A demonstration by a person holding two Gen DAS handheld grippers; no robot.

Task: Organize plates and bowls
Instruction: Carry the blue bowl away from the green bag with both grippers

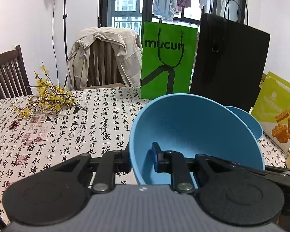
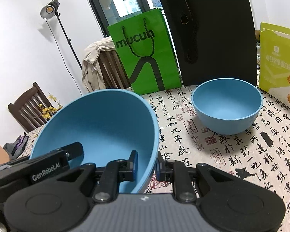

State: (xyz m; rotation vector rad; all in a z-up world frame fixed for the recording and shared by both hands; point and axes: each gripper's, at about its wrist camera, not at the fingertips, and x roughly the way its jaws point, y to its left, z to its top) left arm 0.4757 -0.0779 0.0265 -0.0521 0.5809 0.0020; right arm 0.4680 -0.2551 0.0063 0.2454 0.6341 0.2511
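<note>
Holding one large blue bowl (image 2: 98,127) tilted above the desk (image 2: 232,154): left tongs (image 1: 143,159) and right tongs (image 2: 146,167) each clamp its rim. Smaller blue bowl (image 2: 227,106) waits beyond, not yet stacked; no plates visible.

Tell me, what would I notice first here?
The big blue bowl up close, tilted and pinched at its rim by both grippers, the left gripper and the right gripper. A second blue bowl sits upright on the tablecloth beyond, before a green bag and a black bag.
</note>
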